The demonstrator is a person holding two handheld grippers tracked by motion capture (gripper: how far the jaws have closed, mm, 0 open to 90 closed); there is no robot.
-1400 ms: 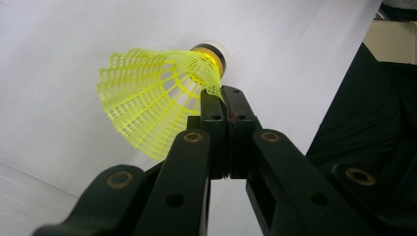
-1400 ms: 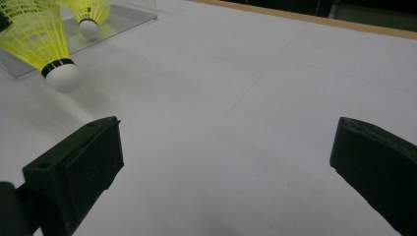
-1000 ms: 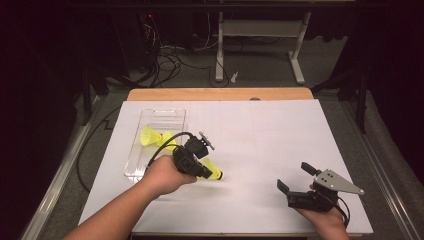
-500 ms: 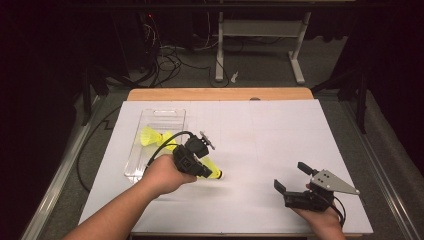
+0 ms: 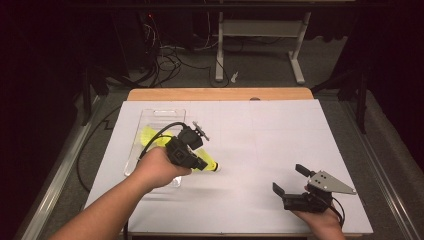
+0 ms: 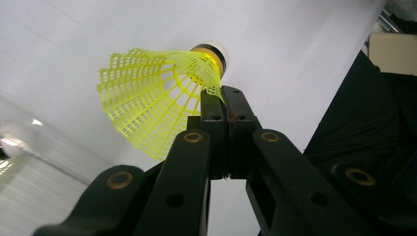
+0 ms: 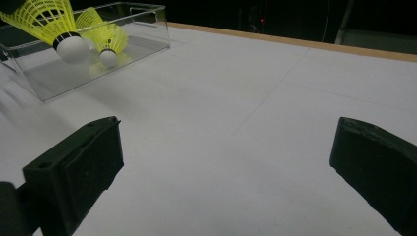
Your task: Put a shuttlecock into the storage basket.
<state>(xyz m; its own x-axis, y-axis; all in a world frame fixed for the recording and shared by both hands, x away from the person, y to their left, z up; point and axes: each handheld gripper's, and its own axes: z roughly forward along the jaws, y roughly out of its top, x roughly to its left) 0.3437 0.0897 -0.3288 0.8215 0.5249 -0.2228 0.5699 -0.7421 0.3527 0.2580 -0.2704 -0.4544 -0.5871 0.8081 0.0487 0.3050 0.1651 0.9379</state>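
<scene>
The table (image 5: pixel 260 150) is covered by a white sheet, with one clear tray (image 5: pixel 145 122) at its left. Against the earlier frames, the left gripper (image 5: pixel 212 165) sits a little higher in the high view, and the shuttlecock (image 6: pixel 162 93) it carries has come up with it; the right gripper (image 5: pixel 290 180) keeps the same spot near the front right corner. I read this as the lift after a pick-up, with the carry to the tray likely next, since another shuttlecock lies there already.

The left gripper's jaws are pressed together, pinching the edge of the yellow mesh skirt just below the cork, as the left gripper view shows. The held shuttlecock hangs just right of the tray's near end, cork pointing right in the high view, and seems clear of the sheet. The right gripper's jaws stand spread wide with only bare sheet between them, seen plainly in the right gripper view.

Counts: one table, one tray, two grippers, two shuttlecocks. The second shuttlecock (image 7: pixel 105 39) rests inside the tray toward its far end, cork down on the tray floor. In the right gripper view the held one appears in front of the tray, beside the second.
</scene>
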